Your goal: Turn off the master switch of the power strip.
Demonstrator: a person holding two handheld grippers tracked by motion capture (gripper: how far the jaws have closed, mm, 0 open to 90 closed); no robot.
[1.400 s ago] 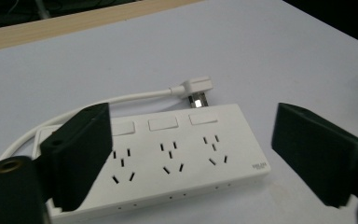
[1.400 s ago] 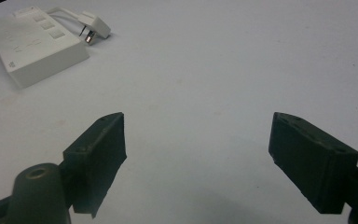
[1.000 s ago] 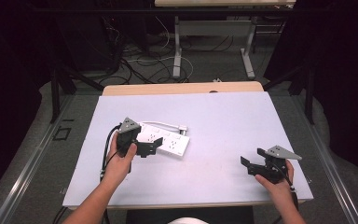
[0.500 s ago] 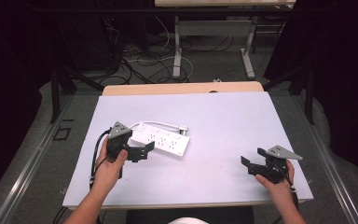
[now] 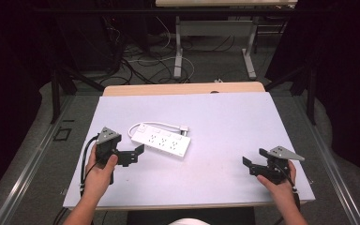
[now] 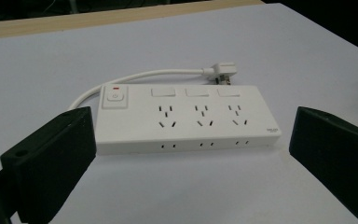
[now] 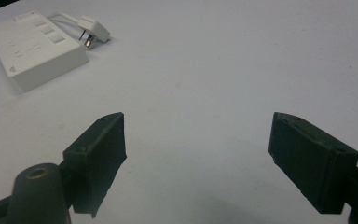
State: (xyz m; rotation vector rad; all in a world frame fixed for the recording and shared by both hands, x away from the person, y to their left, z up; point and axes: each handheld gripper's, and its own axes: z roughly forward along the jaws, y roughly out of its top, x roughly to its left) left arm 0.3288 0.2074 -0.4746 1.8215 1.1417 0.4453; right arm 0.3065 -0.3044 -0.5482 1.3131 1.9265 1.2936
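The left gripper has drawn back from the white plastic six-outlet power strip, jaws apart and clear of it. Near the right edge of the pale table, the right gripper rests with jaws spread, empty.

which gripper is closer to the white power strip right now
Left. The left gripper sits open just beside the power strip, jaws facing its long side. The right gripper is open too, far across the table near the right edge.

The high view looks down from 6 o'clock; both low, close gripper views share its white power strip, at 12 and 10 o'clock.
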